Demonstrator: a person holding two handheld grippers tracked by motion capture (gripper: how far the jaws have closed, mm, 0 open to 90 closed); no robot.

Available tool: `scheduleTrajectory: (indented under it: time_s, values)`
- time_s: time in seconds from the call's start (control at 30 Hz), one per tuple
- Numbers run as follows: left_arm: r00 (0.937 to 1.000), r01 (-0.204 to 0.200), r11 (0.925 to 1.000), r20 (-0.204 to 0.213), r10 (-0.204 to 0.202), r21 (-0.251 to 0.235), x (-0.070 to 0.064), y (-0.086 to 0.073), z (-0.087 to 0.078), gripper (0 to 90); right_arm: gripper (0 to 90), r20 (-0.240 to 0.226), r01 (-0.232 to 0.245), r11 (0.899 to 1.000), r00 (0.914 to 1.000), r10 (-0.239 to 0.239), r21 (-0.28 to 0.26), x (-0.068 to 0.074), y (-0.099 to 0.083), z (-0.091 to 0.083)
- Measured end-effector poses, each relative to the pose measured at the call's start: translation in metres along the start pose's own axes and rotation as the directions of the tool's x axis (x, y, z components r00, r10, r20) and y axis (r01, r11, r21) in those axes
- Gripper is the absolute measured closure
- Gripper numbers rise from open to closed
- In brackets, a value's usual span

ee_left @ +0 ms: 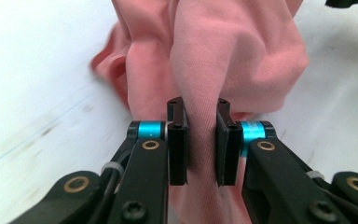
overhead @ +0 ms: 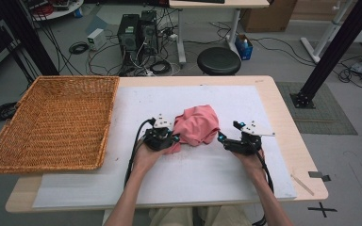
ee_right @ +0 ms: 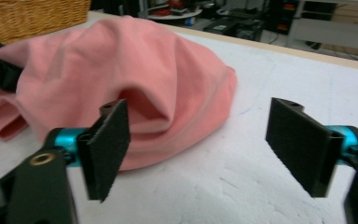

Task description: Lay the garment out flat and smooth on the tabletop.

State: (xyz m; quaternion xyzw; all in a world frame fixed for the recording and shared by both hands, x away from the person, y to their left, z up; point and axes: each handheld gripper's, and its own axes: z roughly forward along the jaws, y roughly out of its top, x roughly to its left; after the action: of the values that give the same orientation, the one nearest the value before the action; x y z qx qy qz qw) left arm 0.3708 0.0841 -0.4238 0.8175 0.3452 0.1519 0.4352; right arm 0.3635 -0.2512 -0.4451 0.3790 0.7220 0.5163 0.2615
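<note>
A crumpled pink cloth (overhead: 199, 123) lies in a heap on the white mat (overhead: 169, 174) in the middle of the table. My left gripper (overhead: 174, 139) is at the heap's left edge, shut on a fold of the pink cloth (ee_left: 200, 84) that runs between its pads (ee_left: 177, 149). My right gripper (overhead: 222, 139) stands open just right of the heap, its pads (ee_right: 106, 144) wide apart with nothing between them. From the right gripper view the cloth (ee_right: 135, 79) bulges just ahead and to the left of the jaws.
A large wicker basket (overhead: 52, 120) sits on the table's left side, overhanging the edge. A thin stick (overhead: 302, 184) lies near the front right corner. Beyond the far edge stand a black stool (overhead: 218, 60) and computer towers (overhead: 136, 32) amid cables.
</note>
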Motion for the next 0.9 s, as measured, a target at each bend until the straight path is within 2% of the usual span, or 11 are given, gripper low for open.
scheduleTrajectory:
  time_s: [0.03,0.13,0.23,0.3,0.4,0.47,0.57,0.63,0.7,0.8,0.9]
  values:
    - [0.9999,0.014,0.9999,-0.007,-0.014,-0.004,0.002,-0.003,-0.006,78.4,28.9,-0.016,0.003,1.000,0.9999,-0.003,0.006,0.001,0.002,-0.001]
    - [0.9978,0.064,0.9980,-0.018,-0.064,0.004,0.004,-0.012,-0.023,78.5,30.6,-0.058,0.018,0.999,0.9982,-0.015,0.037,0.004,0.011,0.002]
    - [0.9967,0.069,0.9975,-0.043,-0.069,0.012,0.002,-0.019,-0.038,78.6,31.0,-0.092,0.060,0.992,0.9945,-0.050,0.113,0.007,0.020,0.014]
    - [0.9961,0.067,0.9974,-0.058,-0.066,0.024,0.002,-0.025,-0.046,78.9,32.1,-0.118,0.068,0.985,0.9918,-0.049,0.159,0.009,0.023,0.023]
    - [0.9955,0.081,0.9959,-0.053,-0.079,0.041,0.003,-0.037,-0.053,79.0,34.8,-0.134,0.085,0.974,0.9893,-0.058,0.210,0.012,0.022,0.037]
    - [0.9946,0.100,0.9935,-0.036,-0.098,0.055,0.004,-0.045,-0.055,79.1,39.1,-0.145,0.118,0.959,0.9860,-0.082,0.260,0.015,0.018,0.047]
    - [0.9942,0.107,0.9932,-0.012,-0.107,0.046,0.003,-0.052,-0.055,79.1,58.7,-0.154,0.180,0.931,0.9786,-0.136,0.318,0.022,0.013,0.056]
    - [0.9942,0.107,0.9932,-0.009,-0.107,0.046,0.003,-0.053,-0.055,78.9,70.1,-0.155,0.193,0.935,0.9761,-0.152,0.298,0.024,0.014,0.056]
    - [0.9945,0.105,0.9937,-0.008,-0.105,0.039,0.002,-0.053,-0.055,78.7,84.1,-0.148,0.171,0.941,0.9801,-0.132,0.293,0.021,0.014,0.055]
    - [0.9945,0.105,0.9943,-0.004,-0.105,0.022,0.000,-0.053,-0.057,78.6,87.6,-0.116,0.119,0.947,0.9893,-0.088,0.297,0.012,0.015,0.052]
    - [0.9943,0.106,0.9944,0.012,-0.106,0.008,0.000,-0.053,-0.060,78.6,87.9,-0.091,0.110,0.950,0.9921,-0.086,0.293,0.005,0.017,0.048]
